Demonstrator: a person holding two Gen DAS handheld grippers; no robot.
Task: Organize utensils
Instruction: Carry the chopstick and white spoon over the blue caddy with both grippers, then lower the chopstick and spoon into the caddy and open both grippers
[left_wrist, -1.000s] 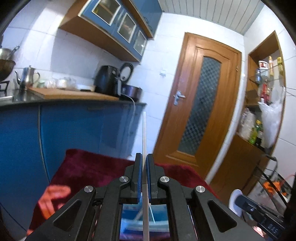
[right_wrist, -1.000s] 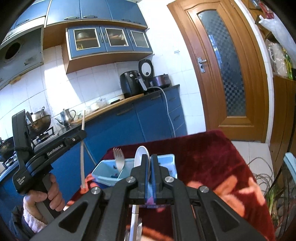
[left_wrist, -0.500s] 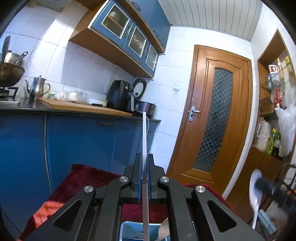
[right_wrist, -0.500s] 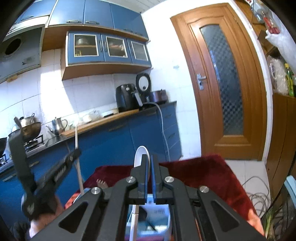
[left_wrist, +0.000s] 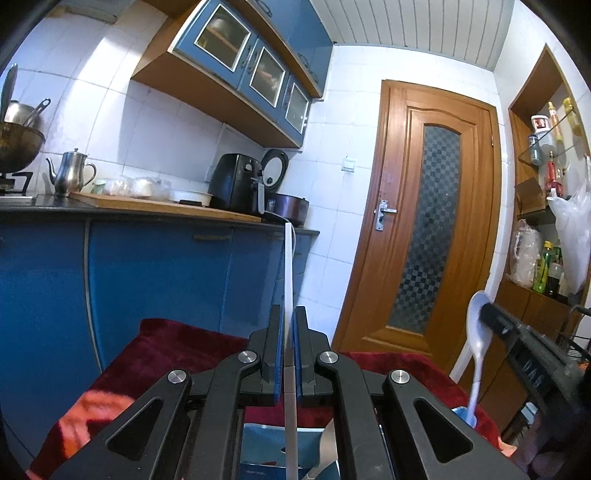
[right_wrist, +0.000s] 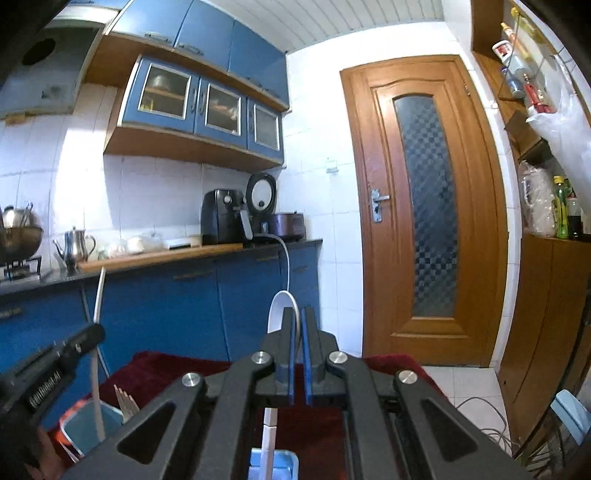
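The left tool (left_wrist: 289, 332) is clamped on a thin white chopstick (left_wrist: 288, 266) that stands upright, its lower end running out of sight past the frame's bottom edge. The right tool (right_wrist: 298, 332) is clamped on a white spoon (right_wrist: 277, 308), bowl up, the handle dropping behind the tool's body. Below both tools sits a light blue bin (right_wrist: 83, 424) on the red cloth (left_wrist: 177, 343) covering the tabletop; the tool bodies hide most of it. A fork (right_wrist: 125, 400) stands in the bin, tines up, probably metal, though it shows blurred.
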